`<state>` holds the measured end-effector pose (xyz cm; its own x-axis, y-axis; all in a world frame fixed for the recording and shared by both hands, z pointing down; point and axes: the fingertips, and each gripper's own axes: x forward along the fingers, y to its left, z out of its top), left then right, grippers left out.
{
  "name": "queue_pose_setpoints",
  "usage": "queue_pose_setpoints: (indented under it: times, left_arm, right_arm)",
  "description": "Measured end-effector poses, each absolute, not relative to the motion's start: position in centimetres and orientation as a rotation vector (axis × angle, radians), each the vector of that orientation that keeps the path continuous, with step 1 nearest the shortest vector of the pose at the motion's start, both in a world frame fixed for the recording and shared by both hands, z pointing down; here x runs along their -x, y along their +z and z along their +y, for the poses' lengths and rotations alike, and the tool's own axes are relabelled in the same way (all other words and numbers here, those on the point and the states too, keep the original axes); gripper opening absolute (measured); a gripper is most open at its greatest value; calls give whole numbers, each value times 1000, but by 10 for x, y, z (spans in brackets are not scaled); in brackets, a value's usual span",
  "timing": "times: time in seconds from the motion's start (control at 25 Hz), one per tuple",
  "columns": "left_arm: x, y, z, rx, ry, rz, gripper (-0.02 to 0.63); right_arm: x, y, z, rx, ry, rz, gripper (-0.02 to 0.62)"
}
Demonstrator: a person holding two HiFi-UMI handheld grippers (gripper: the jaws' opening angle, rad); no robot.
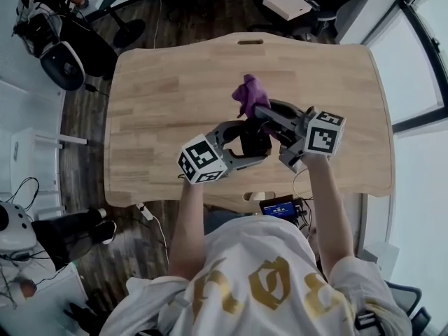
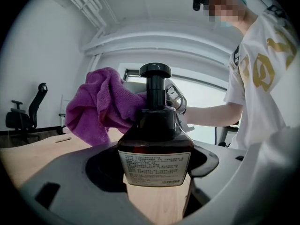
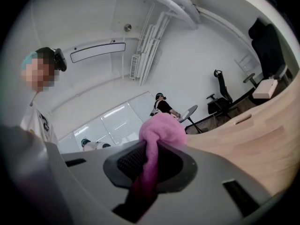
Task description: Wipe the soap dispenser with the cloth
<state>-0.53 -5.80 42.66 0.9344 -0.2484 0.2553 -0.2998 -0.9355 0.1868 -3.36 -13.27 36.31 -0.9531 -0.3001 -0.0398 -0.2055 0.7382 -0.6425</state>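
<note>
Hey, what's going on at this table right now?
A person is working over a wooden table with a gripper in each hand. The left gripper is shut on a brown soap dispenser, holding it upright by its body. The right gripper is shut on a purple cloth, which is bunched against the dispenser's shoulder and pump neck. The wiping appears to be in progress.

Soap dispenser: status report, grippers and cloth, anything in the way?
Left gripper shut on soap dispenser, upright. Right gripper shut on purple cloth, bunched against the dispenser's neck. Nothing in the way.
</note>
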Motion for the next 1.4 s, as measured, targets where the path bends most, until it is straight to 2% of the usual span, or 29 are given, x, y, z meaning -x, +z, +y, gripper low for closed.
queue_pose_setpoints:
  times: [0.52, 1.4]
  left_arm:
    - [0, 419, -51, -2851, 274, -309, 353]
    - [10, 423, -67, -2807, 234, -451, 353]
  right_arm:
    - [37, 345, -121, 68, -997, 2781, 60]
    - [-3, 354, -98, 234, -986, 2666, 60]
